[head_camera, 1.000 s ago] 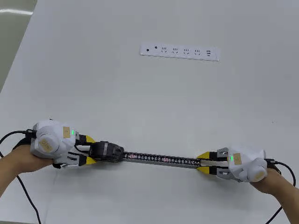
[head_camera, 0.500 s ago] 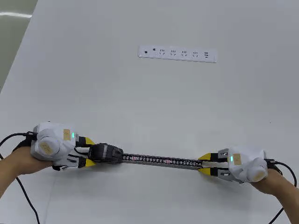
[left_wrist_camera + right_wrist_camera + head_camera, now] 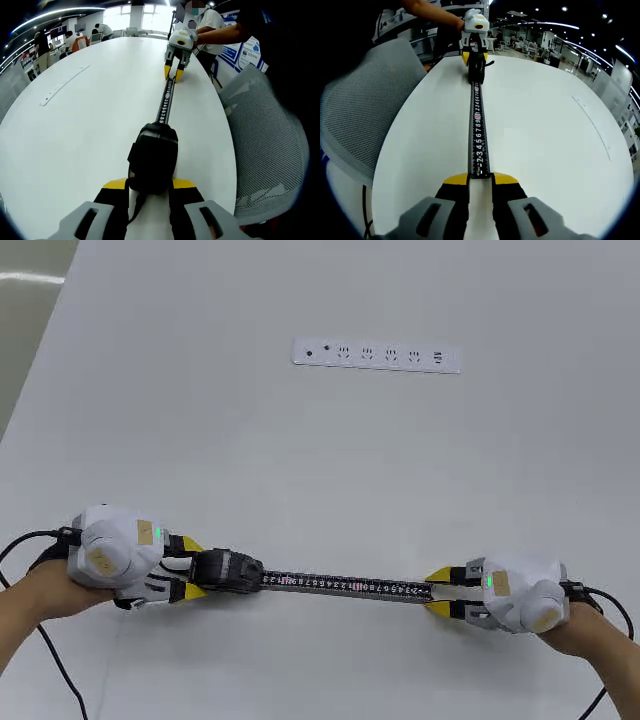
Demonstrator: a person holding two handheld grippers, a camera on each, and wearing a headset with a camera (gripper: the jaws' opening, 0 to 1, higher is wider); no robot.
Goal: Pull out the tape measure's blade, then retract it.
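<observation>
Two white hand-held grippers with yellow-tipped jaws share one tape measure. In the head view, the left gripper (image 3: 195,567) has its jaws clamped on either side of the black, rounded plastic tape measure case (image 3: 228,570), which rests on the plain white tabletop (image 3: 300,460) near the person's edge. The narrow dark metal blade (image 3: 345,586), printed with pale numerals, runs flat from the case to the right gripper (image 3: 438,591), whose jaws are pinched together on its free end. A long white power strip (image 3: 376,354) lies well apart, toward the far side.

In the left gripper view, the case (image 3: 153,157) sits gripped between that gripper's own jaws. The blade (image 3: 166,100) stretches straight across the table to the right gripper (image 3: 175,74). A grey mesh chair back (image 3: 265,145) stands beside the table.

In the right gripper view, the jaws close on the tip of the blade (image 3: 478,130), with the lowest numbers just ahead of them. The blade leads to the case in the left gripper (image 3: 474,57) at the far end.

The pull-out looks done or nearly so: a good length is drawn and retraction has not yet begun. The next move calls for walking the right gripper back toward the case along the blade's line. A firm pinch would stop the blade whipping as the spring takes it in, while the left clamp steadies the case.
</observation>
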